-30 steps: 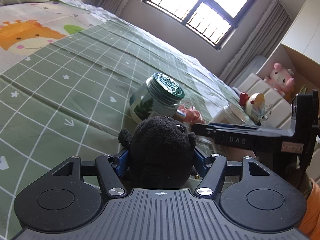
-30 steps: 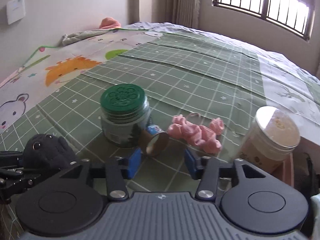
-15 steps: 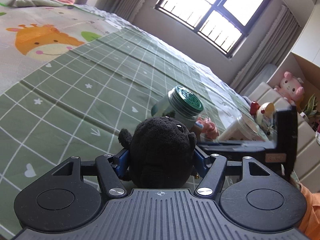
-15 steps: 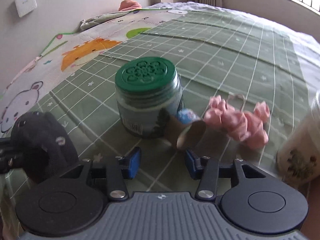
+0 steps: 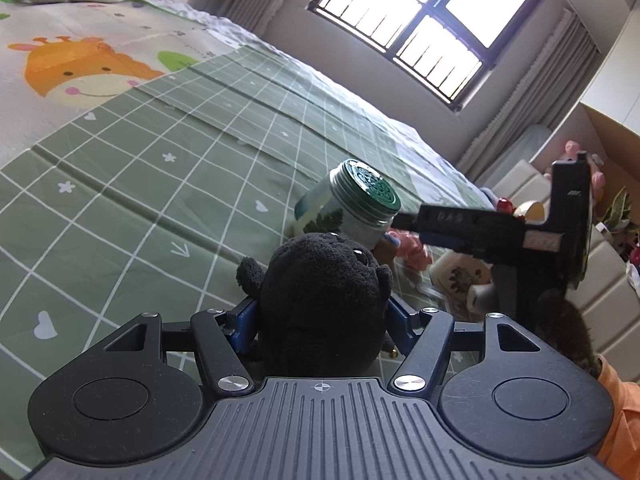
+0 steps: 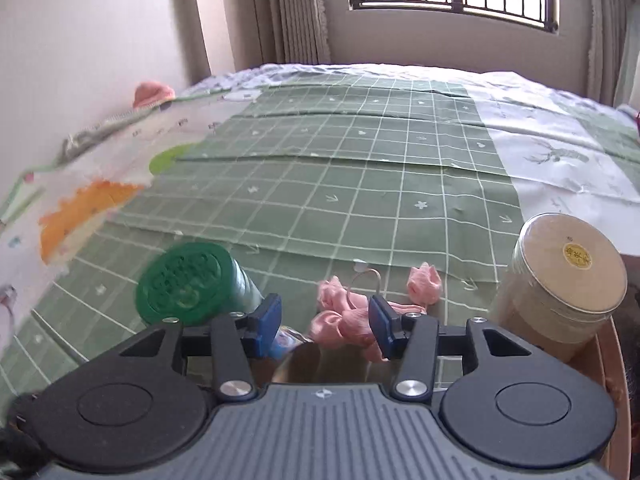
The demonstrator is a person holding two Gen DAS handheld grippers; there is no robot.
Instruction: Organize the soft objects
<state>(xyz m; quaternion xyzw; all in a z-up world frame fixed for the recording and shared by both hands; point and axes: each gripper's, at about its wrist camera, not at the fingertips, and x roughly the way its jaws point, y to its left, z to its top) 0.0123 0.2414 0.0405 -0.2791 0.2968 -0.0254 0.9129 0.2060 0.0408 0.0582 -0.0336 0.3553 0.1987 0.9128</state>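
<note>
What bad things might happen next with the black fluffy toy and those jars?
1. The right gripper is open and very close to the green-lid jar, which looks tilted. A bump might roll it across the bed.
2. The pink soft toy lies between the blue fingers beside a small cardboard tube. Closing now might pinch the tube too.
3. The left gripper squeezes only the lower part of the black plush, so it might slip out.

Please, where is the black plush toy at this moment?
In the left wrist view the black plush toy sits low in the centre, clamped in the left gripper, above the green checked bedsheet, near the green-lidded jar.
</note>
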